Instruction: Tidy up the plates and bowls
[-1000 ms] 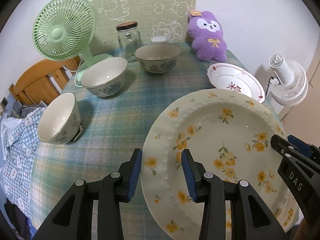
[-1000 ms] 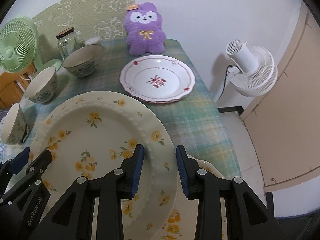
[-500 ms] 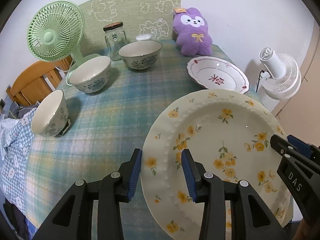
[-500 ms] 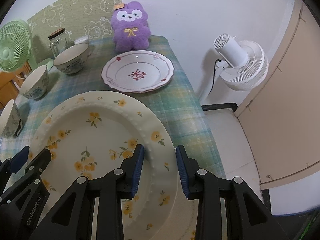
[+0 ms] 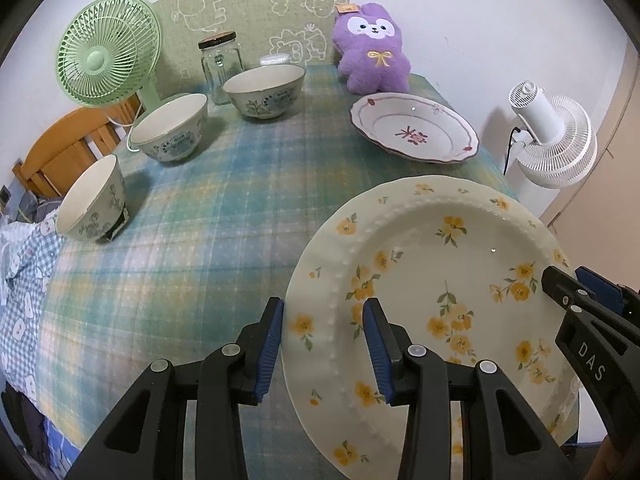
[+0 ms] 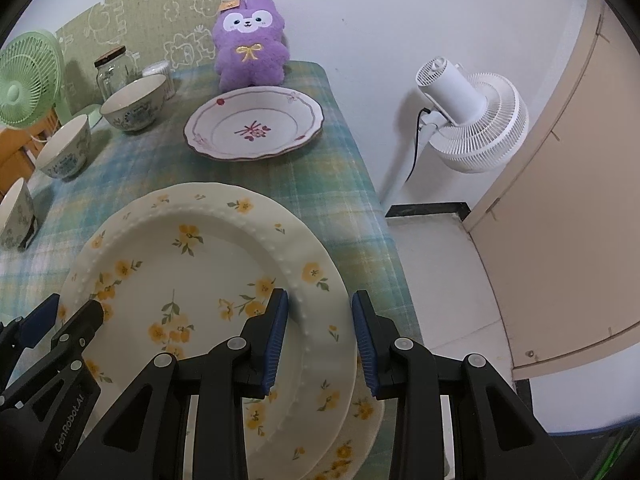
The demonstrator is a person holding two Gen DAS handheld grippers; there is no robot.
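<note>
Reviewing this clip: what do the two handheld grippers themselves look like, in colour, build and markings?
Both are black plastic clamp-style bodies with silver rivets and two fingers lined with ribbed blue pads. The left gripper shows white "GenRobot.AI" lettering in the right wrist view; the right gripper shows "DAS" in the left wrist view. No cables or sleeves are visible.

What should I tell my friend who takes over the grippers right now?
Left gripper: shut on the left rim of the yellow-flower plate.
Right gripper: shut on its right rim.
The plate hangs over a second flowered plate at the table edge.
Red-pattern plate lies alone near the back; three bowls stand apart on the left.
Done: nothing stacked yet.
Left: probably stack the plates, then nest the bowls.
</note>
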